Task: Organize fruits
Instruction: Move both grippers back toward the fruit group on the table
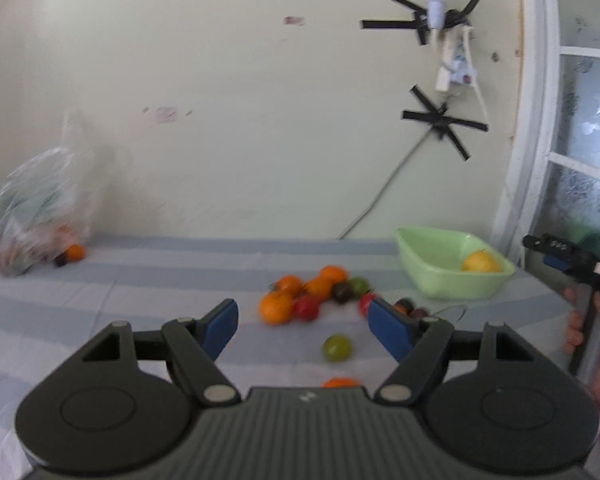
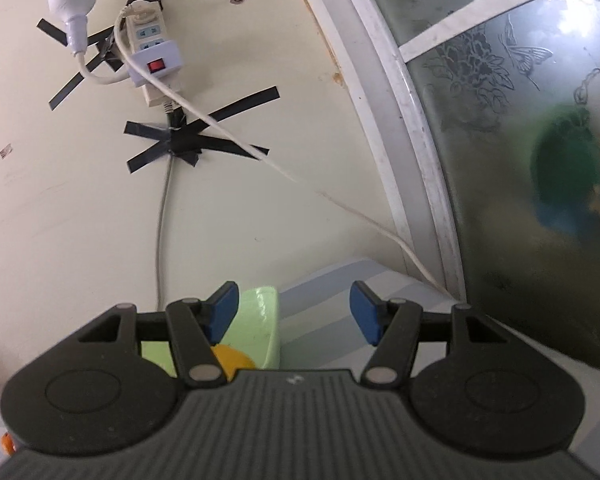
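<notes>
Left tool point(image 1: 302, 326) stands wide with nothing between its blue pads, aimed over the striped cloth of the counter point(image 1: 140, 280) toward the loose pile of fruit point(image 1: 312, 296): oranges, red and dark tomatoes, a green one among them. A single green tomato point(image 1: 336, 347) lies apart, nearer the tool and roughly on its centre line; an orange fruit point(image 1: 341, 382) shows just above the tool body, closer still. The green tub point(image 1: 452, 276) sits to the right of the pile against the wall and holds one yellow fruit point(image 1: 480, 262). Right tool point(image 2: 292, 316) is also wide and empty, pointing past the tub's corner point(image 2: 260, 320) at the wall and window frame; the yellow fruit point(image 2: 230, 360) shows just behind its left finger. A plastic bag point(image 1: 36, 216) with another orange point(image 1: 75, 252) beside it lies far left, well apart. Judgement: the step in hand is the reach for the next fruit. The lone green tomato looks the cleanest pick, since no neighbour can be nudged. Advice: bring the pads level either side of its widest part, close gently as tomato skin is soft, lift clear before swinging to the tub. Left view is blurred, so fine contact cannot be judged.
</notes>
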Available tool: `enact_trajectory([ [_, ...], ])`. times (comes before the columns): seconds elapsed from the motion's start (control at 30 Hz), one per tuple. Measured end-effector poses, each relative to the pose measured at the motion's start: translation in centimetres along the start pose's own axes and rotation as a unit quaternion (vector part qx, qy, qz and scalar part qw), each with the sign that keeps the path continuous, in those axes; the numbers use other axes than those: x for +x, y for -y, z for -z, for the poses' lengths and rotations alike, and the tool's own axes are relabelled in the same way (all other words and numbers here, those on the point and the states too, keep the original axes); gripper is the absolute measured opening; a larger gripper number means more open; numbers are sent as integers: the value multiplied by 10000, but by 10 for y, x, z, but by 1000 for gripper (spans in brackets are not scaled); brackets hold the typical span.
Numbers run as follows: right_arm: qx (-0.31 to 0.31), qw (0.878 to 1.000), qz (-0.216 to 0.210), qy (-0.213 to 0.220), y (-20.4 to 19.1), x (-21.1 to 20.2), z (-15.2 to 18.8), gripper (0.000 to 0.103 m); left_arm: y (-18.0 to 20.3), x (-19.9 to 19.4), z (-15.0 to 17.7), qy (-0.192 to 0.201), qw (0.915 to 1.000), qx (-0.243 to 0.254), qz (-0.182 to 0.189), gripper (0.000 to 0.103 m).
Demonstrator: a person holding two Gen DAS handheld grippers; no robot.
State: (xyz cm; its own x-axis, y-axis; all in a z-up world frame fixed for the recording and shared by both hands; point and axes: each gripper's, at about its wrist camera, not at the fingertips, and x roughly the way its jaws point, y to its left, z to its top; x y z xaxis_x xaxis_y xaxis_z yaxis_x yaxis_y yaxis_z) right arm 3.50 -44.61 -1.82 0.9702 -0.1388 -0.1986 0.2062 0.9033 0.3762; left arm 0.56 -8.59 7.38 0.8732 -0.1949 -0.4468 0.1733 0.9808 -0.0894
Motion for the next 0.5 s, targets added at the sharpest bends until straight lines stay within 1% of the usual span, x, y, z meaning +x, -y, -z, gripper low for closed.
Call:
enact_trajectory([
  [0.03,32,9999,-55,-94,-3,-5,3,64,-1,1,3,-33,10000,12,-50,74],
  [0.13,150,9982,-425,-386,-14,-23,14,64,-8,0,18,-83,9999,77,-120,74],
  [0.23,-18,9947,-807,-641,-34,-41,26,64,-10,3,27,-160,9998,58,-103,74],
  [0.37,-148,9835,-1399,-1136,-60,-63,45,64,-10,3,39,-213,9998,57,-25,74],
  [0.43,-333,9780,-1583,-1319,-74,-71,56,63,-9,2,46,-231,9997,58,21,74],
  [0.5,-590,9733,-1724,-1399,-88,-80,67,63,-8,3,53,-307,9995,50,86,74],
])
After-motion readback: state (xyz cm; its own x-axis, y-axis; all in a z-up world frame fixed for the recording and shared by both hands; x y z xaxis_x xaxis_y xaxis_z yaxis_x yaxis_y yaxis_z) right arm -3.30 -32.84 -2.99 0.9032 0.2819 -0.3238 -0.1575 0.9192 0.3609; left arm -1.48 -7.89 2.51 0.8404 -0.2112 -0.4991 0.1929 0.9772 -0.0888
